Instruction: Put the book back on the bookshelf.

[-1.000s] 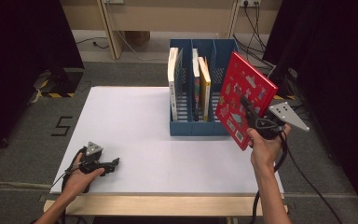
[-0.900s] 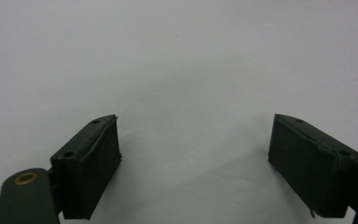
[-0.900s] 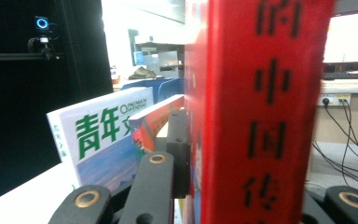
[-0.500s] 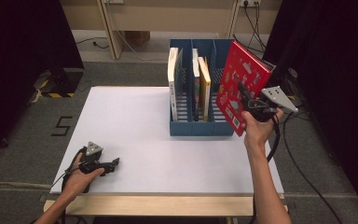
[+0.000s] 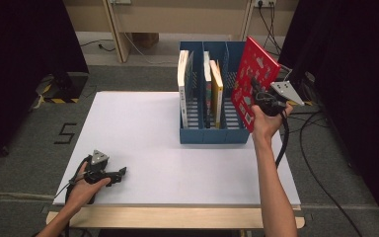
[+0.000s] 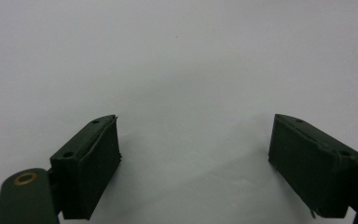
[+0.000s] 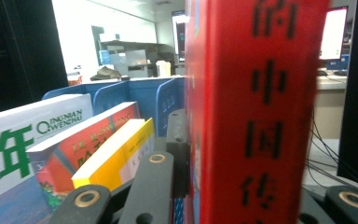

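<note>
Resting on the worktop well short of the blue file rack, at its near left corner, the left tongs lie idle, jaws spread wide with nothing but bare white surface between them. The hand there lies flat and low, forearm coming in from the near edge.

Nearer the rack, the right forearm stretches up and forward, wrist raised, so the right tongs sit at the rack's right end. They are clamped on the red book, pinching it near its lower edge; it stands tilted in the air, leaning over the rack's right compartment, not yet inside.

The step in hand looks like shelving: carrying this book to a slot. The next move likely calls for squaring the book upright, lining its lower edge with the empty right compartment, then lowering it clear of the divider.

Inside the rack, beyond, stand 3 books: a white one in the left compartment, and an orange one and a yellow one in the middle.
</note>
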`<state>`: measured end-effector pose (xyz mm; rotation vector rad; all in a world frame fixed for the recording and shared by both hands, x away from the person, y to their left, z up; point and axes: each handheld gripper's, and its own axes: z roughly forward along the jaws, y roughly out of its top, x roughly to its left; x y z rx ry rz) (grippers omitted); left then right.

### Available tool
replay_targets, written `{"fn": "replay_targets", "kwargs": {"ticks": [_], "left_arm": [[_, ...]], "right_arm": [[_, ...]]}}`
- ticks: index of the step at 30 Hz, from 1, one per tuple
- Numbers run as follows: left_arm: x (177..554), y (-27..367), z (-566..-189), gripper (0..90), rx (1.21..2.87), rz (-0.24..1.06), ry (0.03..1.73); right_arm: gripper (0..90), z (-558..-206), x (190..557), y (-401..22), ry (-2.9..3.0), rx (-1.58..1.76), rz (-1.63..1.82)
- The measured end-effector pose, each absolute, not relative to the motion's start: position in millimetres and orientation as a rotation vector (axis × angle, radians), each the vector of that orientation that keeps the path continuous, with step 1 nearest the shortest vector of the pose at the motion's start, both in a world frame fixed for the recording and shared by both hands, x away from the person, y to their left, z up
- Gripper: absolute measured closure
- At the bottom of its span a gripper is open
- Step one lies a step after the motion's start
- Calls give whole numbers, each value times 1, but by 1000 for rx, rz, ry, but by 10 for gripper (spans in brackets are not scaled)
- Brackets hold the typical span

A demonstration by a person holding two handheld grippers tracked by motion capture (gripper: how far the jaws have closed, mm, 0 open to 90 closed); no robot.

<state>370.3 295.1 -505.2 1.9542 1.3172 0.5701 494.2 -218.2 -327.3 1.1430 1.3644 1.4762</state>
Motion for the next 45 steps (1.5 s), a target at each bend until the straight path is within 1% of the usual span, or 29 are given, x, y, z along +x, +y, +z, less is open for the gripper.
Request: {"fn": "replay_targets", "kwargs": {"ticks": [14, 26, 45], "left_arm": [[370, 295, -505, 154, 1954, 570, 1317], [370, 295, -505, 154, 1952, 567, 1316], [370, 295, -505, 152, 1953, 566, 1314]], "right_arm": [[794, -347, 532, -205, 1326, 1218, 1463], [794, -365, 557, -195, 1325, 1266, 1436], [790, -394, 578, -183, 1327, 1328, 1422]]}}
